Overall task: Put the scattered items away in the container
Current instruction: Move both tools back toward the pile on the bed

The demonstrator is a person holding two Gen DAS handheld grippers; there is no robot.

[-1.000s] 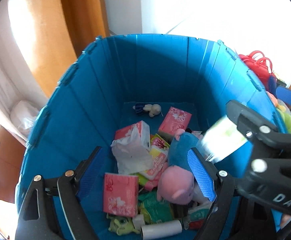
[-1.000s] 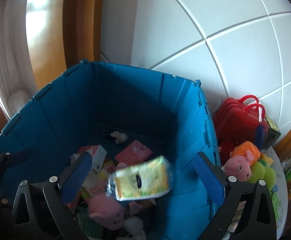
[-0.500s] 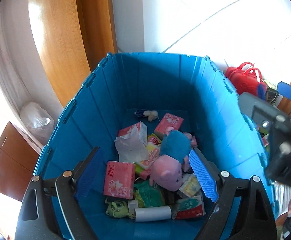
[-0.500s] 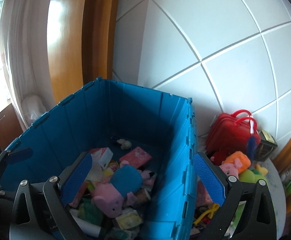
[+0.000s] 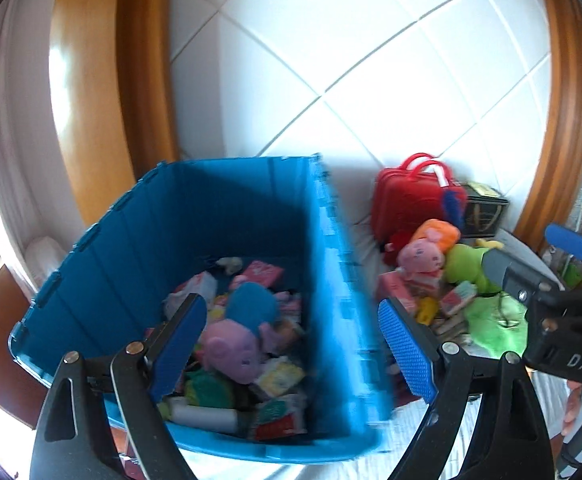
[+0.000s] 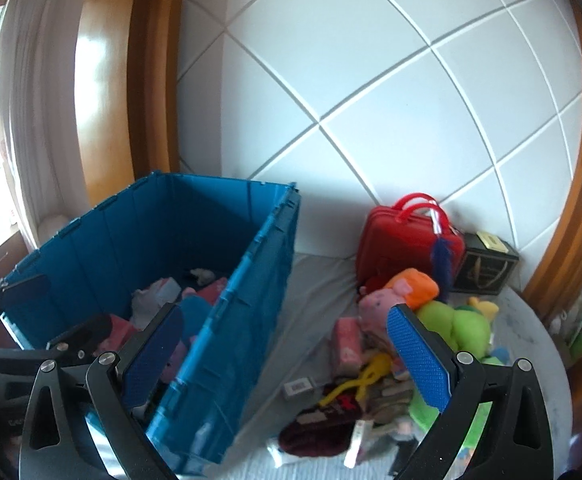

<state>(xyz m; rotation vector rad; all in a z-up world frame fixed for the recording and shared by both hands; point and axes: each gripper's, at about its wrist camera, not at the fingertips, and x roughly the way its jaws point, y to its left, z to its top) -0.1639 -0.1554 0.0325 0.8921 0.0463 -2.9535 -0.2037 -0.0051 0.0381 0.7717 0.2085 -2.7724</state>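
The blue crate (image 5: pixel 227 216) stands on the left and holds a pink and blue plush pig (image 5: pixel 243 332), tissue packs and a white roll (image 5: pixel 207 416). My left gripper (image 5: pixel 293 346) hovers open above the crate's near right wall with nothing between its fingers. My right gripper (image 6: pixel 287 358) is open and empty too, straddling that crate (image 6: pixel 227 320) wall and the pile beside it. The scattered pile holds a pink pig plush (image 6: pixel 383 304), a green plush (image 6: pixel 459 324), a pink tissue pack (image 6: pixel 347 340) and a yellow toy (image 6: pixel 367 376).
A red case (image 6: pixel 407 240) and a black box (image 6: pixel 483 268) stand against the white tiled wall behind the pile. A dark red cloth (image 6: pixel 319 428) lies at the pile's front. Wooden frames rise at both sides. The grey cover (image 6: pixel 315 280) shows between crate and pile.
The yellow-green packet that was dropping from the right gripper has landed in the crate. Both grippers have backed off upward and swung right, bringing the pile into view.
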